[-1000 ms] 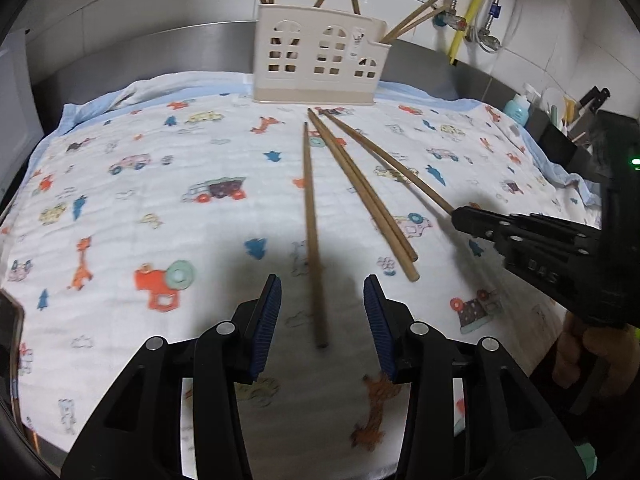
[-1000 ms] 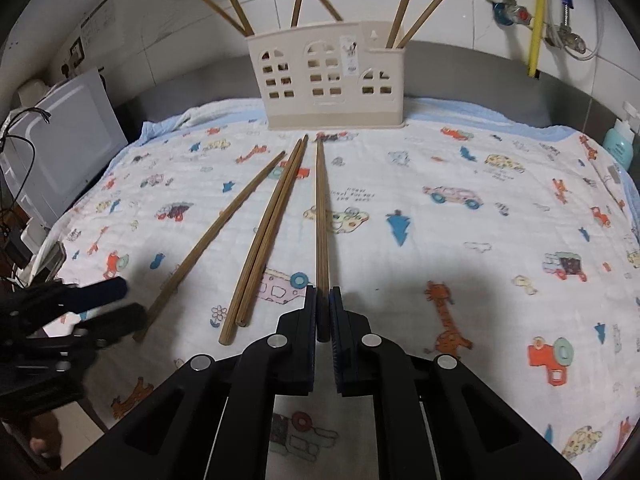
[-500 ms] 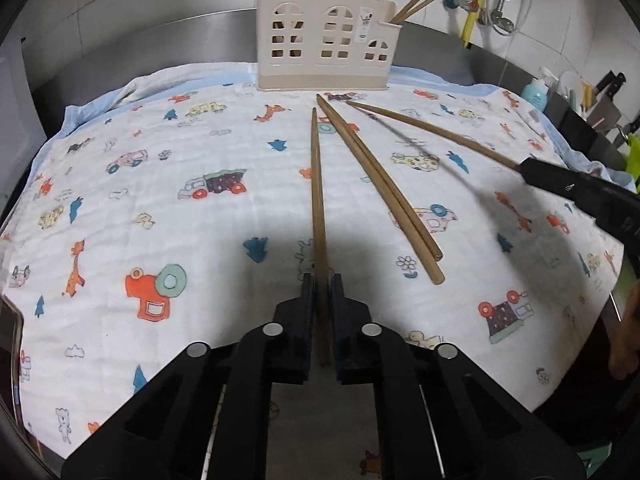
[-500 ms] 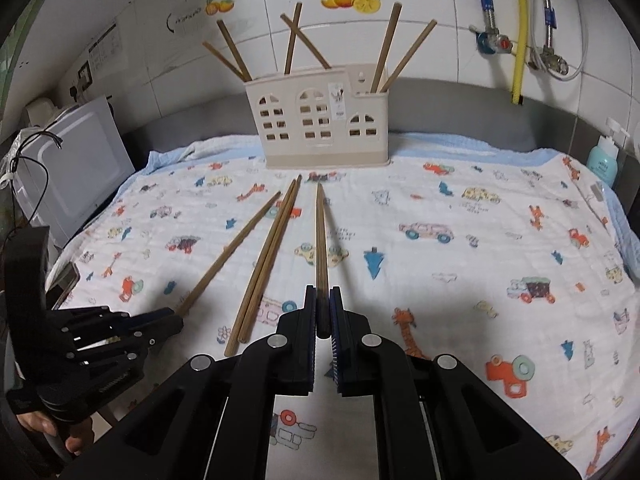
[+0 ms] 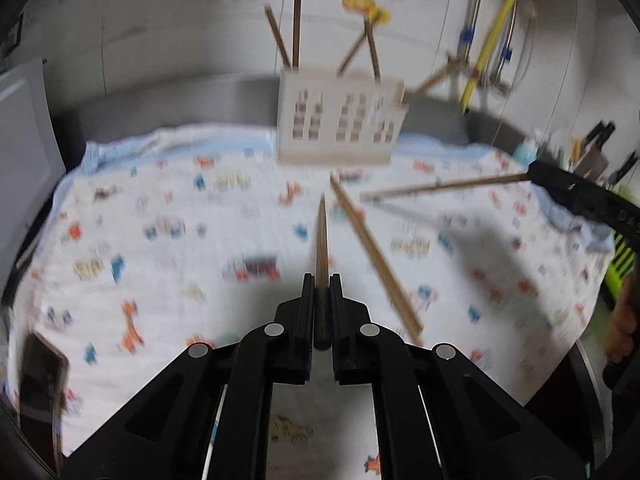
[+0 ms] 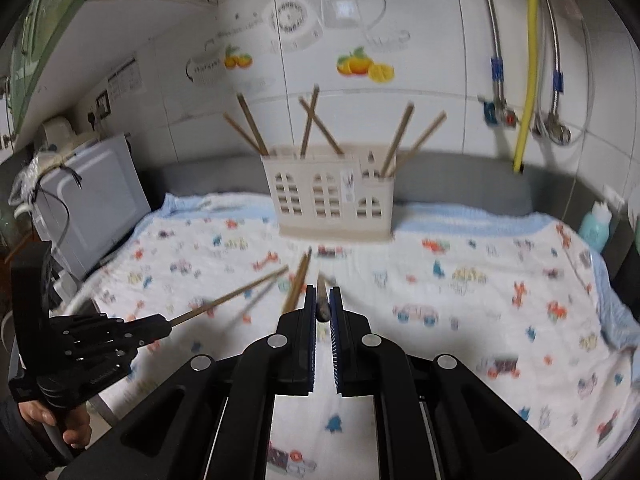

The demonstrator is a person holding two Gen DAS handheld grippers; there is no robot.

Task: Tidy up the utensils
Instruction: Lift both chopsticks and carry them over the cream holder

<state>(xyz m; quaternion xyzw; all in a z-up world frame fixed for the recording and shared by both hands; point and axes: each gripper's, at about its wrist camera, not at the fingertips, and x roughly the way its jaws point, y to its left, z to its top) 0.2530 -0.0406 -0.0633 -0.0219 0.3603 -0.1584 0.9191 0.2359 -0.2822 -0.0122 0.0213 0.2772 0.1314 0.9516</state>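
Note:
My left gripper (image 5: 321,280) is shut on a wooden chopstick (image 5: 321,240), held above the cloth and pointing toward the cream house-shaped holder (image 5: 340,120). My right gripper (image 6: 321,292) is shut on another chopstick (image 6: 321,304), seen end-on, lifted and aimed at the holder (image 6: 332,196). In the left wrist view the right gripper (image 5: 532,172) shows with its chopstick (image 5: 440,186) off the cloth. In the right wrist view the left gripper (image 6: 170,322) shows with its chopstick (image 6: 232,296). A pair of chopsticks (image 5: 376,264) lies on the cloth. Several chopsticks stand in the holder.
A white cloth with cartoon prints (image 5: 160,240) covers the counter. A phone (image 5: 40,384) lies at the cloth's left front. A white appliance (image 6: 88,208) stands at the left. Pipes and a yellow hose (image 6: 528,60) run down the tiled wall. A teal bottle (image 6: 598,228) stands at the right.
Both grippers have lifted their chopsticks off the cloth and tipped up toward the holder. The left gripper was open a second ago and has shut on its chopstick.

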